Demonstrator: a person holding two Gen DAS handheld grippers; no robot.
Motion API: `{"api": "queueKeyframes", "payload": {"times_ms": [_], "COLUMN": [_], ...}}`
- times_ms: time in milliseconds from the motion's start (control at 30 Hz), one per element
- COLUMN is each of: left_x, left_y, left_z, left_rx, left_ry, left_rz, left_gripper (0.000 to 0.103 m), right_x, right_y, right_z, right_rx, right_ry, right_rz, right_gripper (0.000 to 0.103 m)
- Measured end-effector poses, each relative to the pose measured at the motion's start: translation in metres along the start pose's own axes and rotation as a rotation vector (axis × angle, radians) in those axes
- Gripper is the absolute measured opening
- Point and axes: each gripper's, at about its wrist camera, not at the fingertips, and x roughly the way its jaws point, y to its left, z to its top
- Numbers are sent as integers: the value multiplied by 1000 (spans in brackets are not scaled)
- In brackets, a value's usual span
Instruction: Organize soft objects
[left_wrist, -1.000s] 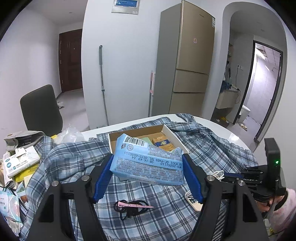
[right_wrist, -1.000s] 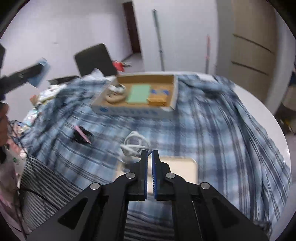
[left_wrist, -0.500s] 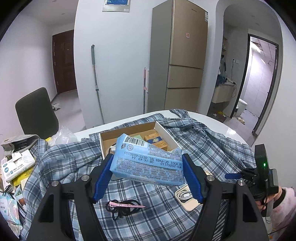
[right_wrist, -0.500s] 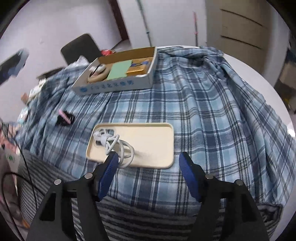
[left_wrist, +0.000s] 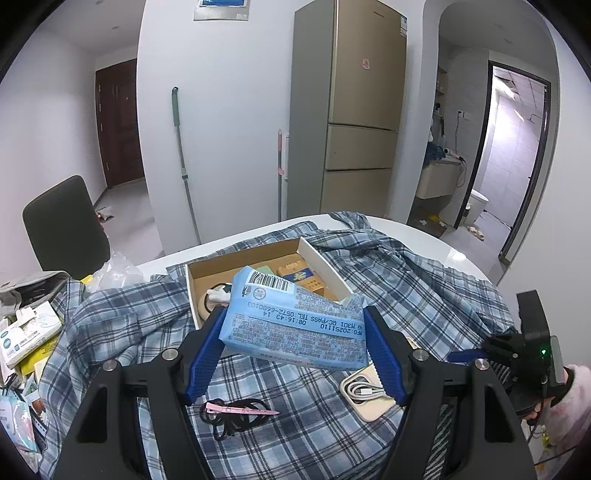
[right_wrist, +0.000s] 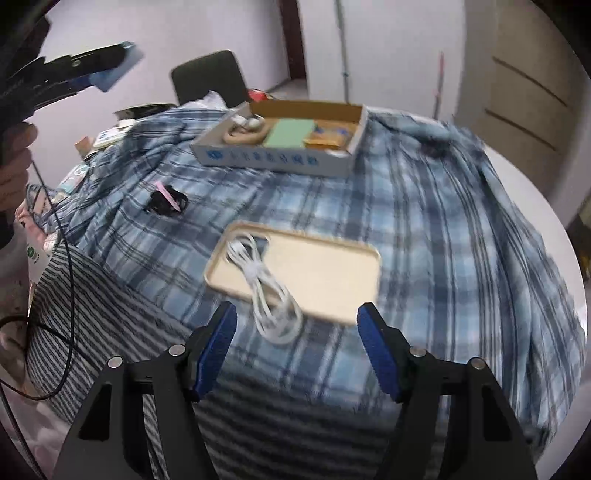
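Gripping: the left gripper (left_wrist: 293, 341) has its jaws pressed on both ends of a blue wipes packet (left_wrist: 295, 325), held in the air in front of the cardboard box (left_wrist: 258, 258).
Right gripper (right_wrist: 297, 347): jaws have just been opening and now stand wide apart, with nothing pressed between them; they hover low over the near end of the cream tray (right_wrist: 325, 269).
Cardboard box: a shallow open box lying on the plaid cloth (right_wrist: 443, 229), near the far side of the bench (left_wrist: 458, 258).
Box contents: a tan ring (right_wrist: 243, 134) with something white on it at one end, a green pad (right_wrist: 290, 133) in the middle, and orange-and-blue packs (right_wrist: 328, 136) at the other end.
Cream tray: flat and rectangular, on the plaid cloth well apart from the box, on the near side.
Tray contents: a coiled white cable (right_wrist: 266, 284), one end inside the tray, its loops spilling over the near rim onto the cloth; the remaining tray floor is bare.
Loose on the cloth: a pink hair clip (left_wrist: 240, 410) lying across a black tangle of bands (left_wrist: 236, 417), between tray and box, off to one side.
Striped cloth (right_wrist: 96, 306): grey stripes, at the near edge, beside the plaid cloth.
Bench edge: a heap of packets and papers (left_wrist: 26, 332) at the left in the left wrist view.
Hands: one hand (right_wrist: 14, 162) shows at the left of the right wrist view, behind the left gripper's handle.
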Motion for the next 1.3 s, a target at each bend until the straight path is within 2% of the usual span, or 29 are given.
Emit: {"api": "queueKeyframes", "payload": {"times_ms": [133,233,367,433,533,600,700,833,900,1133,1300], "left_x": [-1,-5,-7,-6,-7,-7,-8,-9,-10,-19,-27], "left_y": [-4,-4,2,4,7,8,8,8,8,7,3], "left_z": [0,-1,-4,-4,-6,-6,-6,-7,-7,-4,-2], "left_rx": [10,14,0,-6,-14,-14,-14,-13,-13,-16,-17], "left_ry": [1,-2,3,6,9,9,7,2,2,-17,-40], "left_rz": [-1,5,19,23,24,23,23,21,22,26,26], "left_gripper": [74,74,74,74,74,74,74,74,74,74,74], "right_x": [22,35,47,49,50,47,40,24,13,-23,-47], "right_y": [10,14,10,6,5,8,11,5,4,10,17], "right_z": [12,14,13,11,9,8,9,13,17,30,42], "right_rx": [-84,-111,-94,-65,-61,-75,-81,7,21,39,44], "right_ry": [36,68,107,108,112,100,67,22,-26,-158,-289], "right_rz": [44,42,56,55,50,31,0,38,4,-34,-106], "right_gripper": [56,54,45,43,33,31,27,25,24,21,21]}}
